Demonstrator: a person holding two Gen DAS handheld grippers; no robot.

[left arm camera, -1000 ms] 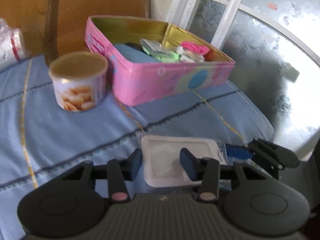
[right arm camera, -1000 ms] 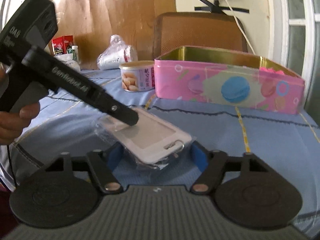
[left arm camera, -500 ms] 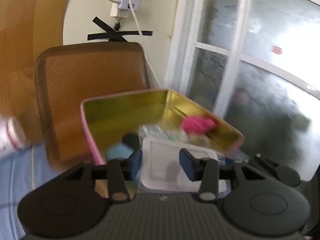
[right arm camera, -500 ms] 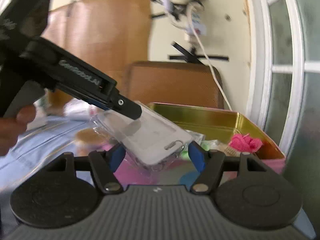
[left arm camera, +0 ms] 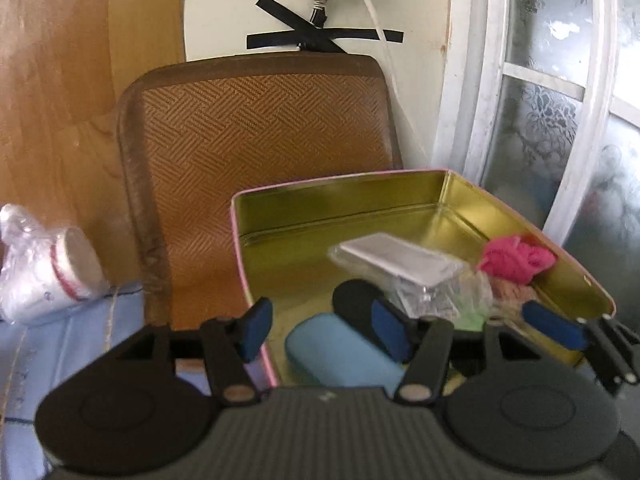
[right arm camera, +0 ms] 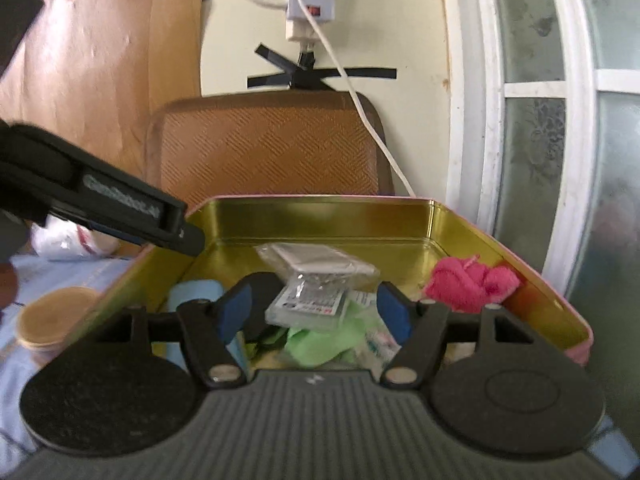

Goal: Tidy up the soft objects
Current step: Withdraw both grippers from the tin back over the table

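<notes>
Left wrist view: the left gripper (left arm camera: 320, 330) hovers over the near left corner of the pink tin (left arm camera: 400, 196); its jaws have just been opening and now stand spread with nothing pinched. The white phone case in clear wrap (left arm camera: 400, 260) lies tilted inside the tin on other soft items, with a pink cloth (left arm camera: 516, 260) to its right and a light blue roll (left arm camera: 340, 352) near the left wall. The right gripper (right arm camera: 314, 312) also has its jaws spread, empty, above a green cloth (right arm camera: 320, 340) in the tin. A brown chair back (left arm camera: 260, 148) stands behind, and wrapped paper cups (left arm camera: 44, 272) lie at far left.
</notes>
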